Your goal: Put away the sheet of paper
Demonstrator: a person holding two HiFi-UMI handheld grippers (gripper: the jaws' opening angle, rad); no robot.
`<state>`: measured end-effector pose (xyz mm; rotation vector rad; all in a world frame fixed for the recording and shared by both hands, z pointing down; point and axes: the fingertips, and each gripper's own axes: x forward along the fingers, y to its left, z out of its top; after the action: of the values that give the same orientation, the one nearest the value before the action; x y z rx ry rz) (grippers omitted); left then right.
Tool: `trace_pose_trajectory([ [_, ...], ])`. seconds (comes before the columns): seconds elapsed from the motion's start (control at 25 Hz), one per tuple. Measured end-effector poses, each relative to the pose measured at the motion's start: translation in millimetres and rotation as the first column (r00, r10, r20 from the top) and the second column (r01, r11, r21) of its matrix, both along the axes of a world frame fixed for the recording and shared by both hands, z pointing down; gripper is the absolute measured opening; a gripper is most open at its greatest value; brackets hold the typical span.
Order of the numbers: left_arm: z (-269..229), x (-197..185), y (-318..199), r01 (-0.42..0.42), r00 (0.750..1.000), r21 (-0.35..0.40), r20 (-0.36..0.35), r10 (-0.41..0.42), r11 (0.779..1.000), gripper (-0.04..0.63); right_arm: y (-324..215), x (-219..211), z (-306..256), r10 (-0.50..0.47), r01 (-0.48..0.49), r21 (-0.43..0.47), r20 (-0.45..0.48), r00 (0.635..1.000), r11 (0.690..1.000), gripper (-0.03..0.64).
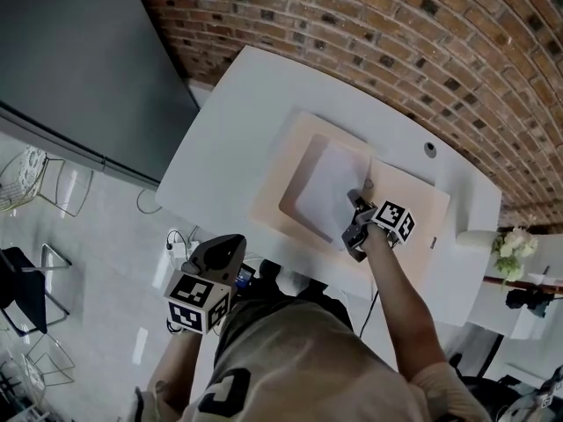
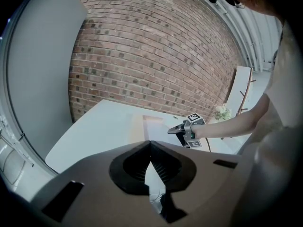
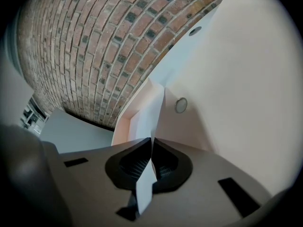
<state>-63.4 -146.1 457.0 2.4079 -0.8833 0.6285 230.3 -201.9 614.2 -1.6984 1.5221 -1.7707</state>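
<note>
The white sheet of paper [image 1: 327,185] hangs over an open cream box [image 1: 283,178] on the white table [image 1: 229,121]. My right gripper [image 1: 356,200] is shut on the sheet's near edge; in the right gripper view the paper [image 3: 150,112] runs edge-on out of the closed jaws [image 3: 151,143] toward the box [image 3: 124,123]. The box's lid flap [image 1: 413,205] lies flat to the right, with a round metal button [image 3: 181,105] on it. My left gripper [image 1: 236,243] is held low off the table's near edge, shut and empty [image 2: 150,145]. From there I see the right gripper [image 2: 171,129] over the box.
A brick wall [image 1: 396,33] runs behind the table, and a dark panel [image 1: 79,69] stands at the left. A small round grommet [image 1: 429,149] sits near the table's far edge. Flowers [image 1: 515,246] stand at the right. Wire chairs [image 1: 26,178] and cables [image 1: 176,244] are on the floor.
</note>
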Motion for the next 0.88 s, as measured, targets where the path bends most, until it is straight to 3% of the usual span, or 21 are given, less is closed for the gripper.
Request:
trace_pose_trajectory([
  [0.48, 4.5, 4.8, 2.5, -0.007, 1.0, -0.031, -0.002, 0.007, 0.999, 0.014, -2.0, -7.1, 2.8, -0.024, 0.024, -0.013, 0.0, 1.0, 1.0, 0.023],
  [0.88, 5.4, 4.6, -3.9, -0.004, 1.0, -0.02, 0.002, 0.004, 1.0, 0.014, -10.0, -10.2, -0.9, 0.051, -0.054, 0.052, 0.042, 0.998, 0.997, 0.023],
])
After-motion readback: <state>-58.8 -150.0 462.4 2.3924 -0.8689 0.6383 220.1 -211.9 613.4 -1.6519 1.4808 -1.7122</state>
